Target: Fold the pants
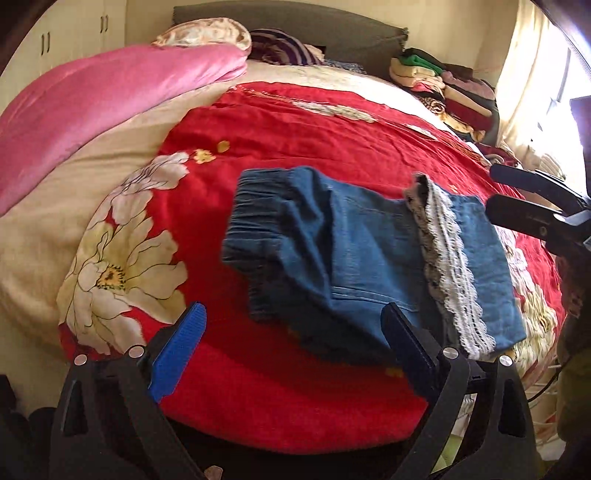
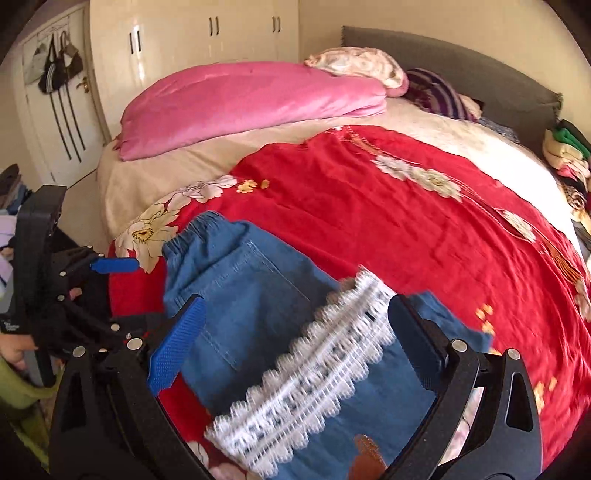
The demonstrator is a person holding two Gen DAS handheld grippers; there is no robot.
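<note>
Blue denim pants with an elastic waistband and white lace trim lie folded on the red flowered bedspread. My left gripper is open and empty, hovering just in front of the pants' near edge. My right gripper is open and empty above the lace trim of the pants. The right gripper also shows at the right edge of the left wrist view; the left gripper shows at the left of the right wrist view.
A pink duvet and pillows lie at the bed's far left. A stack of folded clothes sits at the far right by the grey headboard. Wardrobe doors stand behind the bed.
</note>
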